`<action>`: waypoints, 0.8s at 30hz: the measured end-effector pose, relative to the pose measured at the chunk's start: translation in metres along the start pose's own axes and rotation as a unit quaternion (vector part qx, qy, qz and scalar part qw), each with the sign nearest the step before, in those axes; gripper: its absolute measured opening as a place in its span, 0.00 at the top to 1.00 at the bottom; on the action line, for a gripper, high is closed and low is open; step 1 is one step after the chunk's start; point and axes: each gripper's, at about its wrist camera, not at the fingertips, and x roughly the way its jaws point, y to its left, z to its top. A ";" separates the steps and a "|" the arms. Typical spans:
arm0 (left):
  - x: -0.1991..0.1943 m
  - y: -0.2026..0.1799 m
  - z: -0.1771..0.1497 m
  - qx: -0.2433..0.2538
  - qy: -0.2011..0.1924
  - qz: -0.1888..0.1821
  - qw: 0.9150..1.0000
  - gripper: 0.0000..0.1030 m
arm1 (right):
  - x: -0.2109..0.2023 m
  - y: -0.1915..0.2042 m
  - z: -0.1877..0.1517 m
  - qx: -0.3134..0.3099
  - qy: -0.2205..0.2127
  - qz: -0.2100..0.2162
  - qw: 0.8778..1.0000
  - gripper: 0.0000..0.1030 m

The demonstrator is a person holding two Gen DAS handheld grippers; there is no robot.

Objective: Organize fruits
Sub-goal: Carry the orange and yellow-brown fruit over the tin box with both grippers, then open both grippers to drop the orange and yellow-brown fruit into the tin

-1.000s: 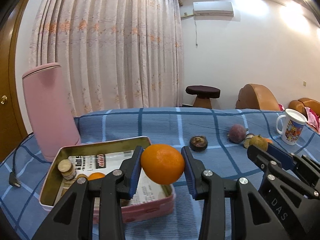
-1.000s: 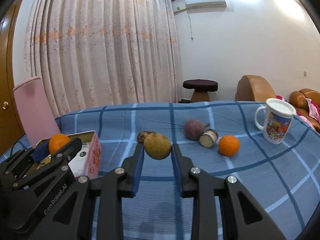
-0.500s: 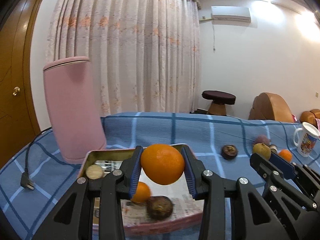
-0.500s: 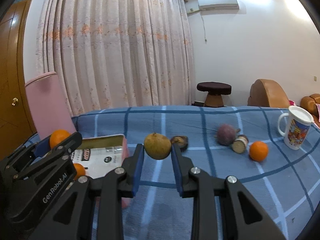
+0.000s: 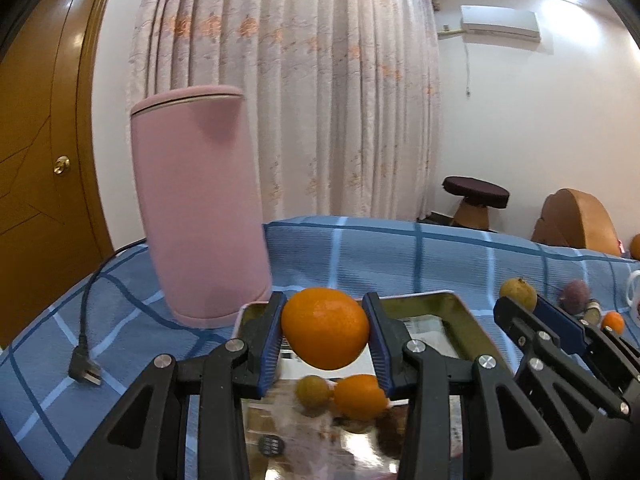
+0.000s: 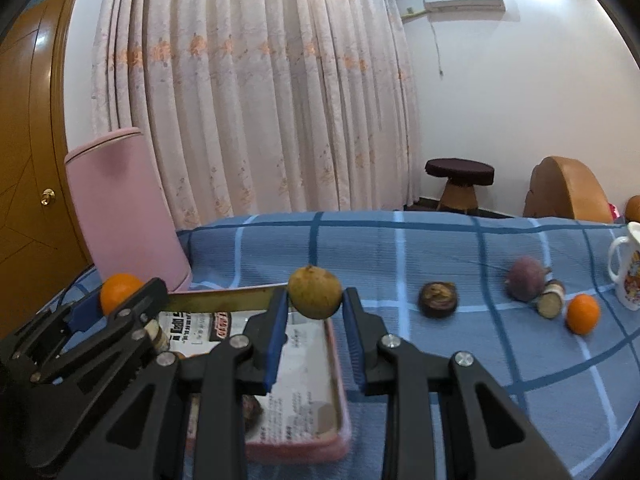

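Fruits are up in the air on both sides — the left gripper (image 5: 325, 330) has its blue pads clamped on a bright orange (image 5: 325, 328), and it hangs right over the pink tin tray (image 5: 460, 312). Down inside that tray, just below the held orange, sit a small yellow-brown fruit (image 5: 313, 391) and a second orange (image 5: 360, 396), touching each other, with something darker blurred beside them.

Over to the right gripper (image 6: 315, 300) — its jaws are pinched tight on a round brownish-green fruit (image 6: 315, 292), held above the tray's far right edge (image 6: 334, 360). Beyond the tray to the right, on the blue checked cloth (image 6: 400, 256), a dark halved fruit (image 6: 438, 299) lies alone. Further right of the tray sits a purple fruit (image 6: 525, 283) touching a cut stub (image 6: 550, 303), and a small orange (image 6: 583, 314) just beside them. A printed mug (image 6: 628, 276) stands at the frame edge, well apart from the tray.

Behind the tray on the left rises a tall pink container (image 5: 200, 208), with a black plug (image 5: 84, 372) lying left of the tray.
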 end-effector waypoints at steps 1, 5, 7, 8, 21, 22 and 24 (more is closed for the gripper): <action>0.002 0.002 0.000 -0.001 0.003 0.005 1.000 0.60 | 0.006 0.002 0.001 0.001 0.004 0.003 1.000 0.70; 0.010 0.010 0.001 -0.008 0.014 0.018 1.000 0.60 | 0.023 0.009 0.004 -0.005 0.019 0.011 1.000 0.70; 0.012 0.011 0.001 -0.008 0.018 0.023 1.000 0.60 | 0.030 0.013 0.005 -0.008 0.031 0.017 0.999 0.70; 0.014 0.011 0.001 -0.006 0.022 0.025 0.999 0.60 | 0.034 0.015 0.005 -0.010 0.037 0.018 0.999 0.70; 0.029 0.011 -0.007 0.003 0.063 0.041 0.997 0.60 | 0.055 0.017 -0.002 -0.021 0.095 0.034 0.995 0.69; 0.031 0.011 -0.007 0.003 0.066 0.040 0.997 0.60 | 0.055 0.017 -0.002 -0.020 0.096 0.037 0.995 0.69; 0.032 0.011 -0.008 0.003 0.071 0.038 0.997 0.60 | 0.053 0.017 -0.003 -0.018 0.092 0.039 0.995 0.69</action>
